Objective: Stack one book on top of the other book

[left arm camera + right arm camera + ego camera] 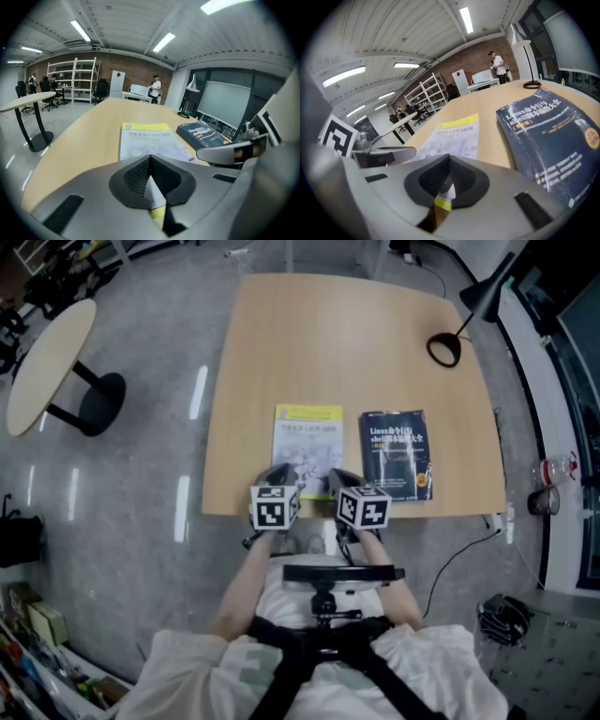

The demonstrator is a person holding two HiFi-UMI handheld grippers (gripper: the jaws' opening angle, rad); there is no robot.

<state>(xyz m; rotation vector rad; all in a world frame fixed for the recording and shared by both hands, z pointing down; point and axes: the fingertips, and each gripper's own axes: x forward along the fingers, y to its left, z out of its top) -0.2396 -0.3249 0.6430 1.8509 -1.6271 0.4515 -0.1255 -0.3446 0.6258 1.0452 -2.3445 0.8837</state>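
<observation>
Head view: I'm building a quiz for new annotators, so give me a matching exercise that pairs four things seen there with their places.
Things:
1. yellow-topped book
2. dark blue book
3. lamp base
4. round table

Places:
A. far right corner of the desk
B. apart from the desk, off to its left
C. near edge of the desk, right-hand one of a pair
D. near edge of the desk, left-hand one of a pair

Pairs: 1-D, 2-C, 3-A, 4-B.

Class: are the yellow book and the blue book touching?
Apart. The head view shows a strip of bare table between the yellow book and the blue book.
</observation>
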